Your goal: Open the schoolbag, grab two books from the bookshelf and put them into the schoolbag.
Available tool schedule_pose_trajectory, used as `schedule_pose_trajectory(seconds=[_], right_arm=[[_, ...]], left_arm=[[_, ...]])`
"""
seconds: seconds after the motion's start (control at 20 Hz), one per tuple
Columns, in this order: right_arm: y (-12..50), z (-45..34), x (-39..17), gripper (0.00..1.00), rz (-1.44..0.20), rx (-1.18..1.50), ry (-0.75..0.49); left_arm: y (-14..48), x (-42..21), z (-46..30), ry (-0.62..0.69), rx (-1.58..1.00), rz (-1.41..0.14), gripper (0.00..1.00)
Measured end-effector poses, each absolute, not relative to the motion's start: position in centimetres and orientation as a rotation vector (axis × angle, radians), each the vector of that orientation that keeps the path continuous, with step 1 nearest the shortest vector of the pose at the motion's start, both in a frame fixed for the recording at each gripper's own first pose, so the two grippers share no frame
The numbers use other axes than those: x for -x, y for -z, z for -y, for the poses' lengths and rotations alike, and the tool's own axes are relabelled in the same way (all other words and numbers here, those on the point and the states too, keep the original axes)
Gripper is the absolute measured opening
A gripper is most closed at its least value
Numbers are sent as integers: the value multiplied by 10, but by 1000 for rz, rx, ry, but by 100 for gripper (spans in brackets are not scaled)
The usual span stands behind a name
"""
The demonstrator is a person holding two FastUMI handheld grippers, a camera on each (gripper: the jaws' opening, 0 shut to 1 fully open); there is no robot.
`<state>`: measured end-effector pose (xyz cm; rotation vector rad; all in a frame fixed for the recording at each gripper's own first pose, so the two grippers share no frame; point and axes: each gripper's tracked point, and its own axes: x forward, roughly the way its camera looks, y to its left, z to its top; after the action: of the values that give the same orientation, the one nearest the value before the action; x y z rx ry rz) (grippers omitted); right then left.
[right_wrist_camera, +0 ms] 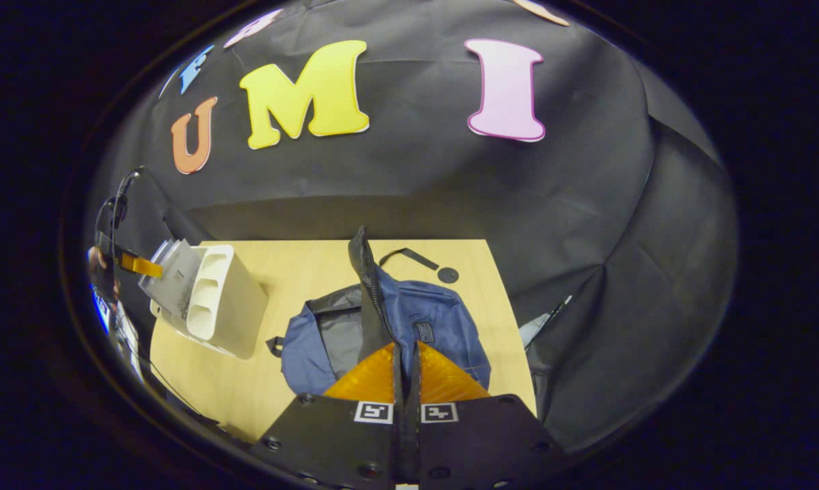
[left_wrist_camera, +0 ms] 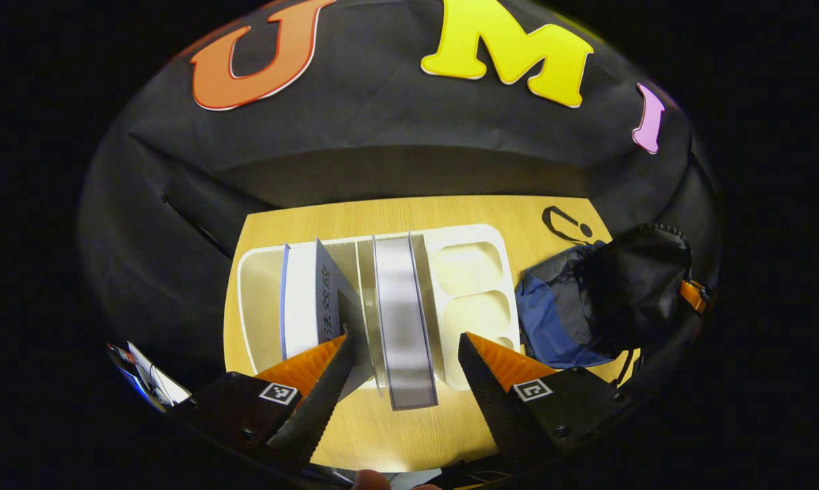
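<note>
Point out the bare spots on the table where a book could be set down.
Bare patches on the wooden table: the near strip in front of the white plastic bookshelf, and the far strip behind the shelf toward the black cloth wall. It is crowded at the blue fabric schoolbag, whose flap the right gripper pinches upright.

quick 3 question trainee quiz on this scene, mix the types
1. True or false: the left gripper is open above the rack.
2. What does the right gripper pinch? A) a book B) the bag's flap C) the rack
3. Fill in: the books stand in the ____, not yet in the bag.

Key: 1 true. 2 B. 3 rack.
</note>
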<state>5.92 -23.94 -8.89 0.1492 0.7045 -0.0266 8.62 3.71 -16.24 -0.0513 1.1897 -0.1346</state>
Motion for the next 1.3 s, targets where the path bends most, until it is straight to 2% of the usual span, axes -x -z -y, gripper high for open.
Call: schedule_pose_trajectory(seconds=[0.1, 0.15, 0.2, 0.25, 0.55, 0.8, 0.9, 0.95, 1.05, 1.15, 1.2, 1.25, 1.3], right_arm=[[92, 240, -59, 0, -711, -169, 23], [93, 242, -58, 0, -715, -173, 23], [94, 243, -57, 0, -717, -175, 22], [94, 243, -57, 0, -717, -177, 21], [97, 243, -56, 0, -723, -184, 5], [96, 242, -55, 0, -721, -191, -5], [97, 243, -54, 0, -721, -198, -4], [97, 244, -53, 0, -721, -198, -4], [96, 243, -52, 4, -719, -201, -6], [96, 241, -51, 4, -717, -199, -10], [95, 241, -52, 4, -715, -197, -12], [95, 239, -52, 4, -714, -195, -14], [95, 239, -52, 4, -714, -193, -15]], left_arm=[[173, -86, -39, 132, 53, -1268, 99], [175, -87, -39, 131, 54, -1302, 94], [176, -88, -38, 135, 50, -1330, 98], [178, -90, -38, 139, 40, -1352, 98], [188, -86, -36, 137, 45, -1474, 89], [188, -86, -34, 118, 43, -1493, 77], [190, -87, -35, 108, 37, -1497, 65], [190, -87, -35, 98, 35, -1499, 63], [189, -86, -38, 74, 28, -1509, 49], [186, -82, -40, 56, 40, -1518, 46], [183, -80, -40, 52, 51, -1517, 39], [178, -77, -41, 49, 55, -1515, 41], [170, -74, -41, 47, 65, -1505, 39]])
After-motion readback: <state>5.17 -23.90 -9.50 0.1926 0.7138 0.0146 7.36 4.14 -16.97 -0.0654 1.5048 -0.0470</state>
